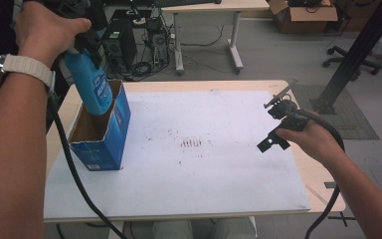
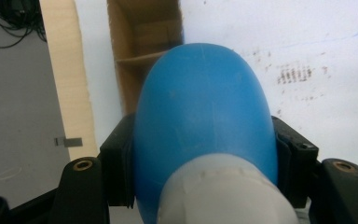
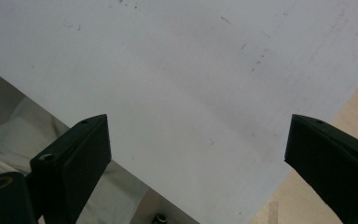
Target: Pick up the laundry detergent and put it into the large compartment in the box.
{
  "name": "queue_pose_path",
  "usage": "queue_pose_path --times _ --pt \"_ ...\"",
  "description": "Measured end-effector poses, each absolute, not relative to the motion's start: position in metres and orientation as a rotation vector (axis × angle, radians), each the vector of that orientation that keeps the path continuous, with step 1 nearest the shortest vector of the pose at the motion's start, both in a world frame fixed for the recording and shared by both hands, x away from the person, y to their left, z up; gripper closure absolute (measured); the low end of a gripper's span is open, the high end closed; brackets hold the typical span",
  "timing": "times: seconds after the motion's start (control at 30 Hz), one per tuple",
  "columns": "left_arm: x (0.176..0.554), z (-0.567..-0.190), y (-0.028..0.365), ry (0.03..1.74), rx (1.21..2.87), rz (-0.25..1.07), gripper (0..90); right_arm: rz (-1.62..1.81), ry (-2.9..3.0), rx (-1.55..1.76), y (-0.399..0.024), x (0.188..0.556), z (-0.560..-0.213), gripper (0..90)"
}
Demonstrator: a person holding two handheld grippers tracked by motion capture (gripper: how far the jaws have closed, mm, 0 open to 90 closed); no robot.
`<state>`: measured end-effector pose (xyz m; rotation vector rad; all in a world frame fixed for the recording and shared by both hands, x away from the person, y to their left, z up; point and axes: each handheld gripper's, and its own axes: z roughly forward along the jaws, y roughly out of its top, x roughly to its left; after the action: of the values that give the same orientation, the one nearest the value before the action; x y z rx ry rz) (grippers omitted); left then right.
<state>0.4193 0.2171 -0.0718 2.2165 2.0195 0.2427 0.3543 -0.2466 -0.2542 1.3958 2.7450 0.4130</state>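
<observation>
A blue plastic bottle [image 1: 90,85] with a grey-white cap end hangs bottom-down over the open top of a blue cardboard box [image 1: 104,133] at the table's left. Its lower end dips just inside the box mouth. My left gripper [image 1: 82,42] is shut on the bottle's upper part, and in the left gripper view both jaws press the blue bottle [image 2: 203,116] from either side, with the brown box interior [image 2: 144,42] beyond it. My right gripper [image 1: 273,127] hovers over the table's right edge, open, nothing between its jaws [image 3: 196,154].
A white board [image 1: 204,149] with faint dark smudges covers the wooden table [image 1: 323,179]. Beyond the table stand a desk [image 1: 206,30], computer cases with cables [image 1: 129,45], a cardboard box [image 1: 303,15] and an office chair [image 1: 358,57].
</observation>
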Motion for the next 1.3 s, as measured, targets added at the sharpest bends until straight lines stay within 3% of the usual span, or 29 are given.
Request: queue_pose_path --times 0.5,1.3 --pt "0.423 -0.111 0.243 2.056 2.219 0.229 37.6 0.42 2.735 1.415 -0.246 0.355 -0.254 6.9" --pt "0.424 -0.211 0.257 2.044 2.254 0.219 37.6 0.417 2.727 1.452 -0.254 0.354 -0.262 6.9"
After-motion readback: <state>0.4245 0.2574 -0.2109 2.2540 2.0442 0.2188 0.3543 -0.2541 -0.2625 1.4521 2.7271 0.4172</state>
